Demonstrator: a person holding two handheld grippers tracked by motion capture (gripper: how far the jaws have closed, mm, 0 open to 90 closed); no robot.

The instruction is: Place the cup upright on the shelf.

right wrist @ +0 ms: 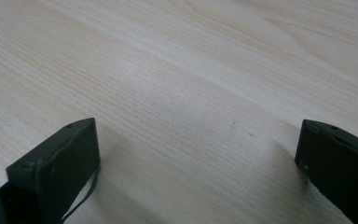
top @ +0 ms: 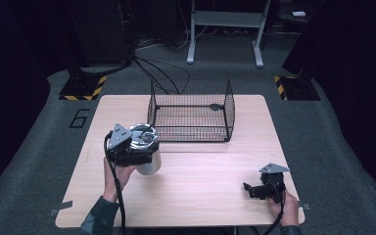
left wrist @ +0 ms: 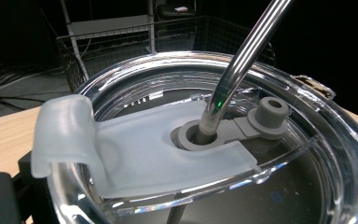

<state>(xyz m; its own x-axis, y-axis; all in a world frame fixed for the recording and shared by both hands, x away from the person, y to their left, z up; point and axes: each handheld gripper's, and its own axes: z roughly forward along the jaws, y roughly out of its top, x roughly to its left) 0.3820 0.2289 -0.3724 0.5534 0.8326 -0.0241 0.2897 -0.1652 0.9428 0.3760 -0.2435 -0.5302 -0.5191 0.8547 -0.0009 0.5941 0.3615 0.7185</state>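
grey carpet (top: 39, 161) | dark room — white frame (top: 225, 29) behind

One readable mark: a dark "6" (top: 80, 118) on the grey floor (top: 39, 147), just left of the worktop's (top: 186, 196) far left corner in the high view. Yellow-and-black hazard stripes, wordless, on two black bases (top: 84, 87) standing on the floor beyond the worktop's far corners, one at each side. Faint raised lettering on the clear lid (left wrist: 168, 93) in the left gripper view, too blurred to read.
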